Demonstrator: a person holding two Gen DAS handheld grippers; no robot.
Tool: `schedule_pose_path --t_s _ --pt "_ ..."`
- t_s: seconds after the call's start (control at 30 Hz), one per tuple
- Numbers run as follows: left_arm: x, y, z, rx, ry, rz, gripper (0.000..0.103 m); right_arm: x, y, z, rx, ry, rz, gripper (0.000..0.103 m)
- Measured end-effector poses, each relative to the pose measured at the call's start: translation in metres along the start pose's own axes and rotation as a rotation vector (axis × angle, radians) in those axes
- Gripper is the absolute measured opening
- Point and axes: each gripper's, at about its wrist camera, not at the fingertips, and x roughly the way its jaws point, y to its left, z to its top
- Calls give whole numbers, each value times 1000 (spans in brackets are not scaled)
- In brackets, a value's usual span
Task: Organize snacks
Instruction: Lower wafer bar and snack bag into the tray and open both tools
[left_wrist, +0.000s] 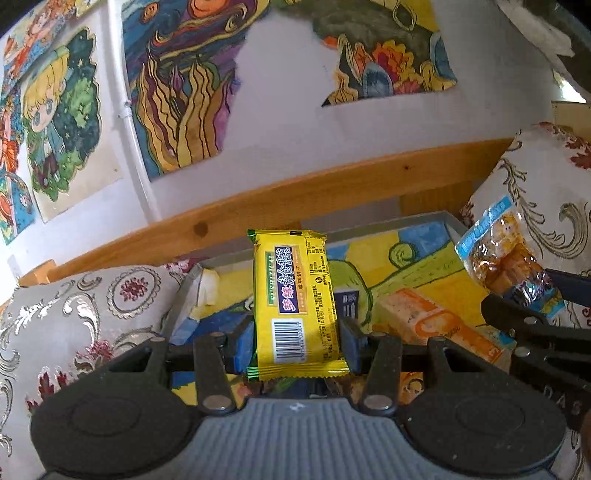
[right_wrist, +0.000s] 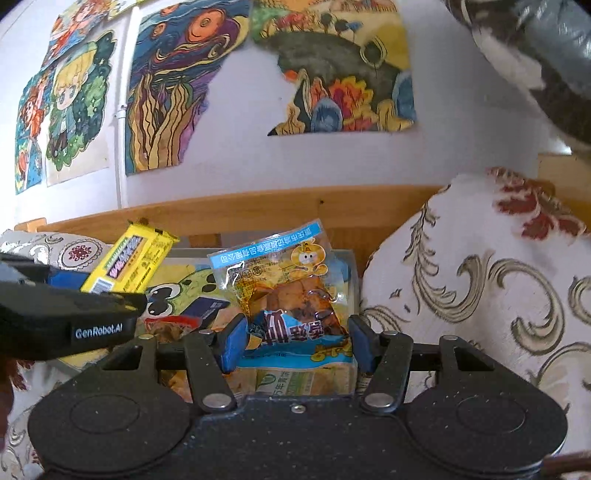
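My left gripper (left_wrist: 297, 341) is shut on a yellow biscuit packet (left_wrist: 295, 302), held upright above a painted box (left_wrist: 406, 221). The same yellow biscuit packet (right_wrist: 129, 264) shows at the left of the right wrist view. My right gripper (right_wrist: 295, 345) is shut on a clear blue-edged snack pouch (right_wrist: 280, 288) with brown pieces inside, also over the painted box (right_wrist: 352, 266). That snack pouch (left_wrist: 506, 258) appears at the right of the left wrist view, with the right gripper (left_wrist: 532, 314) behind it.
Inside the box lie an orange-and-white packet (left_wrist: 424, 317), a dark blue packet (right_wrist: 207, 308) and a green-and-white packet (right_wrist: 291, 382). Patterned cushions (left_wrist: 81, 317) (right_wrist: 480, 295) flank the box. A wooden rail (left_wrist: 295, 195) runs behind, below a wall with paintings (right_wrist: 340, 74).
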Motion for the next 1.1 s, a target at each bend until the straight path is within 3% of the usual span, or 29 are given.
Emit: schedule_pose_path --t_s 0.67,1.1 --pt "17 9 3 -135 79 -9 53 15 2 2 2 30 41 62" --pt "11 38 -6 -321 60 13 90 14 1 5 16 15 34 78"
